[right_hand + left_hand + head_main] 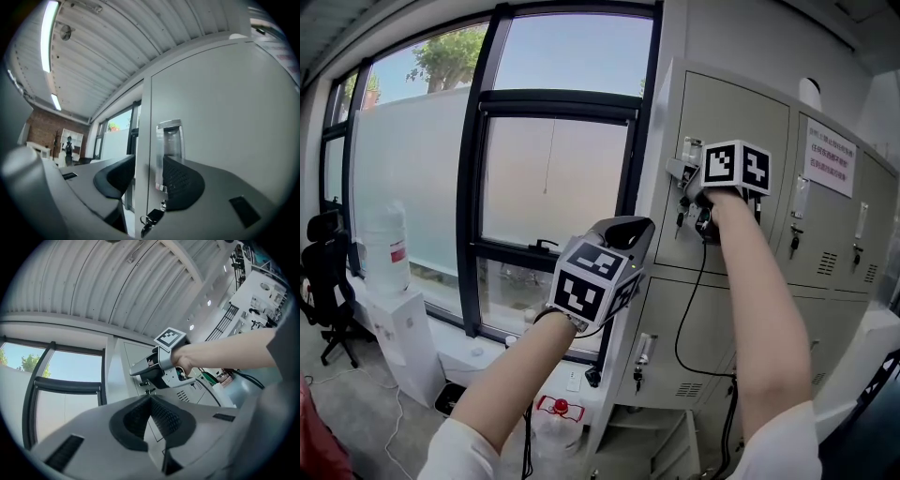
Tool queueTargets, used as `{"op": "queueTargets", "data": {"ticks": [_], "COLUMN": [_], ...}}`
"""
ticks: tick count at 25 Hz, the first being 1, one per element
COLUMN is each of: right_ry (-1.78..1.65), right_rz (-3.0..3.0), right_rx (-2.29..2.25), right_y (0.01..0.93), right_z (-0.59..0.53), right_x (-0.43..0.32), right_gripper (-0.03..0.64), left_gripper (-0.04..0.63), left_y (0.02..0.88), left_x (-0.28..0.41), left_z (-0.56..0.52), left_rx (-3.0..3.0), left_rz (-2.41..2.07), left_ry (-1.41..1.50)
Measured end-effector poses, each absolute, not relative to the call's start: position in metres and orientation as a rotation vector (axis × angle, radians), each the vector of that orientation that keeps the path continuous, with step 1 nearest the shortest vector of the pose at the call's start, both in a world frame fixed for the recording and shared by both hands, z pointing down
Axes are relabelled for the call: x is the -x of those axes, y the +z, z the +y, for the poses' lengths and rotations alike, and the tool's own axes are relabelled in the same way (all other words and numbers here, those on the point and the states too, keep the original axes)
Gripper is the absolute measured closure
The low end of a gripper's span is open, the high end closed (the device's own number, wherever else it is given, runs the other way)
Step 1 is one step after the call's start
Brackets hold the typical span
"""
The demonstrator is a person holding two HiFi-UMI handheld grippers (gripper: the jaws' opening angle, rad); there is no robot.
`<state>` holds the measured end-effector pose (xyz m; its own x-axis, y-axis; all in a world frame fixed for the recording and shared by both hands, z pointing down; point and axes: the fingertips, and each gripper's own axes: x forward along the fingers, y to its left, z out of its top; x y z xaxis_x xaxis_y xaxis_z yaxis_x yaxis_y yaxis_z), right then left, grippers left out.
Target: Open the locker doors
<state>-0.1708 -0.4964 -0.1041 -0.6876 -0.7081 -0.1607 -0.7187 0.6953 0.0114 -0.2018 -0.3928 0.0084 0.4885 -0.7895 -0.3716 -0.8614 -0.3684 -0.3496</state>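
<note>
**Right jaws wide around the handle**

My right gripper point(147, 180) has its jaws wide apart, with no pad pressing. The upright chrome pull handle point(169, 145) stands between them, nearer the right pad, its long axis vertical. It sits at the left edge of the pale grey metal locker door point(225, 117). My left gripper point(151, 404) is farther off, jaws together and empty. Next I'd close the right and pull towards me.

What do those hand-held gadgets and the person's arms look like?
The left gripper and right gripper are light grey, each with two jaws lined with black ribbed pads and a cube of black-and-white square markers. A black cable hangs below the right one. The arms are bare, with white short sleeves.
</note>
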Motion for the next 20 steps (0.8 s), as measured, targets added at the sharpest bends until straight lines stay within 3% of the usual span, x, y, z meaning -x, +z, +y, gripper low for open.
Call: {"op": "queueTargets", "data": {"ticks": [6, 20], "right_ry": [0.096, 0.158], "right_rz": [2.811, 2.839], "right_rx": [1.110, 1.147], "right_y": [-0.104, -0.104], "right_z": [-0.481, -0.410], "right_x": [0.171, 0.136], "right_gripper": [0.431, 0.489], "left_gripper": [0.575, 0.575], "left_y": [0.013, 0.020], "left_x": [0.209, 0.163], "left_z": [-0.388, -0.369], "left_rx": [2.247, 2.336], "left_rz": [1.380, 1.258], "left_ry": [0.193, 0.181]}}
